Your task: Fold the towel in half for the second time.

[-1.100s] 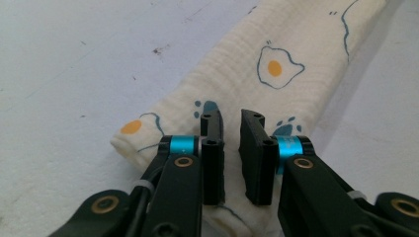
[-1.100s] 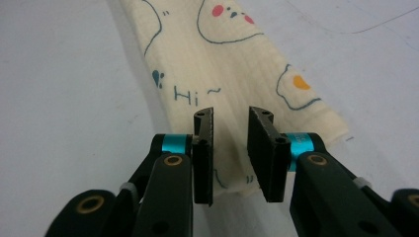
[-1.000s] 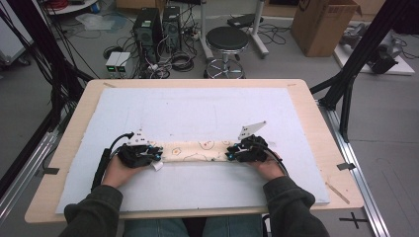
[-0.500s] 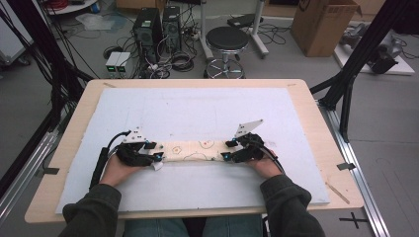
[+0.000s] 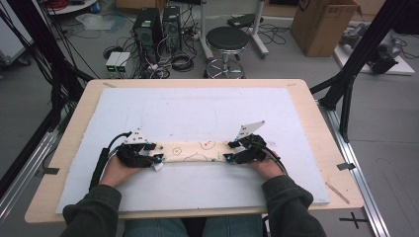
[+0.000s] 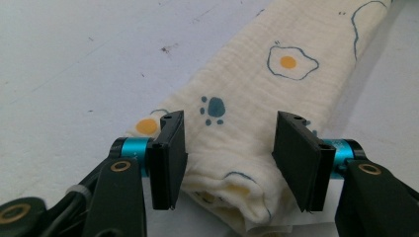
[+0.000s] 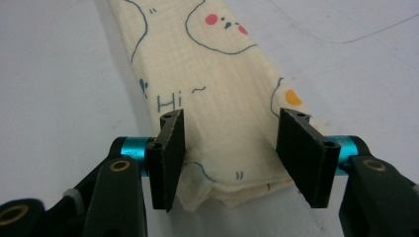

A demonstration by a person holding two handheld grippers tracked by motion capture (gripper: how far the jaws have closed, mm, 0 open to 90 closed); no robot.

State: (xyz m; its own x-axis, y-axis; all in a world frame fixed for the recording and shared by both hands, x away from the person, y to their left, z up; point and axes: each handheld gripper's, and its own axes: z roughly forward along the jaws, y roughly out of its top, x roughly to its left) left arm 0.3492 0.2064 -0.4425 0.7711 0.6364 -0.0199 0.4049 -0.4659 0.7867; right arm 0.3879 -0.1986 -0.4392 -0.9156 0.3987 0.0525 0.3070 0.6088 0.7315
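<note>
Folded cloth is lying as a long narrow strip across the white mat covering the desk, running side to side near the person's edge. Cream fabric, printed with fried eggs, paw marks, outlined faces and the word "Hi".

Left gripper is sitting at the strip's left end, held in the left hand. Its jaws have just been opening. In the left gripper view, left gripper is showing both black pads standing apart with the bunched cloth end lying between them. The left pad is sitting right against the fabric's edge and the right pad is standing clear of it, so the cloth is not being pinched.

Right gripper is sitting at the strip's right end, held in the right hand. Its jaws have also just been opening. In the right gripper view, right gripper is straddling the layered cloth end, pads apart, fabric lying loose and flat between them on the mat, no squeeze showing.

Both forearms, in dark green sleeves, are coming in from the near edge. Cables are trailing back from each gripper.
</note>
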